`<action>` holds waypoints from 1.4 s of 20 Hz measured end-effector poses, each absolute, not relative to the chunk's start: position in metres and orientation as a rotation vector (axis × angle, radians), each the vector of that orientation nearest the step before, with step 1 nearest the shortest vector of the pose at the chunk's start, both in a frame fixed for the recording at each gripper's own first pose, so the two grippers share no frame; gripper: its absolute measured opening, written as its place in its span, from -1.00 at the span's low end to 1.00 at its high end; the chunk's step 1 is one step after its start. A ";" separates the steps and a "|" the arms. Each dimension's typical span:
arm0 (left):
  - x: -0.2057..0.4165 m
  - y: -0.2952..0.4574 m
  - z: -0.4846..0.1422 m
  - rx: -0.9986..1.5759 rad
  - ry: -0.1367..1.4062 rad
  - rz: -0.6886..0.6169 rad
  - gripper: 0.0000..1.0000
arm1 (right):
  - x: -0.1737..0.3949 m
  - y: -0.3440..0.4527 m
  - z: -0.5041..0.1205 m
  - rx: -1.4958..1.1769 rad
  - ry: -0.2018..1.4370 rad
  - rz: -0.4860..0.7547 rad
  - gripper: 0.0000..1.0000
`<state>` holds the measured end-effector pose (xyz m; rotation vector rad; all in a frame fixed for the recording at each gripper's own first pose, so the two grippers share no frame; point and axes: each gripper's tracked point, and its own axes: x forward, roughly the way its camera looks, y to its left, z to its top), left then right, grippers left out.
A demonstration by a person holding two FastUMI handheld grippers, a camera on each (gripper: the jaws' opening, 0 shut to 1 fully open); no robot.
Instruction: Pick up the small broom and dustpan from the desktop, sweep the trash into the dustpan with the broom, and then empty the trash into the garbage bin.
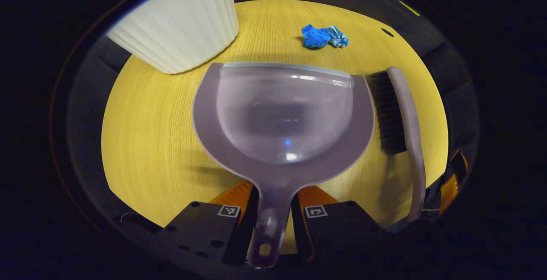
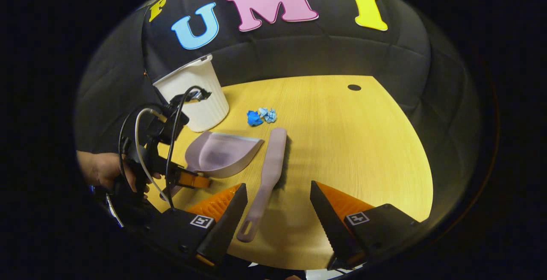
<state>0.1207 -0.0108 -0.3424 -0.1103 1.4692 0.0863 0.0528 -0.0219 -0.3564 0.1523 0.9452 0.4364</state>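
A mauve dustpan (image 1: 284,117) lies on the yellow wooden table (image 1: 145,134), its mouth facing the blue crumpled trash (image 1: 324,36). My left gripper (image 1: 275,188) is shut on the dustpan's handle. To its right lies the small broom (image 1: 406,130), bristles toward the pan. In the right gripper view, my right gripper (image 2: 277,185) is open and straddles the broom's handle (image 2: 260,198) without touching it. A hand (image 2: 102,171) holds the left gripper (image 2: 188,179) at the dustpan (image 2: 222,154). The trash (image 2: 261,116) sits just beyond the broom (image 2: 273,160).
A white ribbed garbage bin (image 1: 179,19) stands at the table's far left, close behind the dustpan; it is seen again as the bin (image 2: 196,96) in the right gripper view. A small dark hole (image 2: 354,87) marks the far tabletop. Black padded walls surround the table.
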 end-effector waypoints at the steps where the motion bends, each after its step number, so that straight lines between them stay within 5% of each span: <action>1: 0.121 -0.012 -0.333 -0.100 1.475 0.070 -0.33 | 0.052 -0.018 -0.360 0.148 0.961 0.440 0.92; 10: 0.119 -0.001 -0.324 -0.077 1.396 -0.075 -0.43 | 0.040 0.013 -0.405 0.004 1.234 0.414 0.92; 17: 0.110 0.001 -0.332 -0.164 1.328 -0.168 -0.40 | 0.031 -0.002 -0.450 -0.170 1.449 0.244 0.95; 18: 0.110 0.001 -0.332 -0.174 1.322 -0.184 -0.41 | 0.030 -0.004 -0.454 -0.181 1.464 0.228 0.77; 19: 0.109 0.004 -0.333 -0.169 1.314 -0.205 -0.41 | 0.030 -0.006 -0.457 -0.181 1.478 0.208 0.92; 22: 0.106 0.010 -0.333 -0.150 1.311 -0.262 -0.41 | 0.034 0.006 -0.457 -0.077 1.529 0.164 0.52; 24: 0.103 0.014 -0.331 -0.142 1.308 -0.291 -0.41 | 0.042 0.009 -0.461 -0.013 1.564 0.121 0.46; 27: 0.104 0.017 -0.329 -0.135 1.309 -0.307 -0.41 | 0.050 0.012 -0.465 0.012 1.596 0.113 -0.28; 28: 0.105 0.018 -0.329 -0.133 1.313 -0.308 -0.41 | 0.053 0.014 -0.465 0.027 1.607 0.122 -0.34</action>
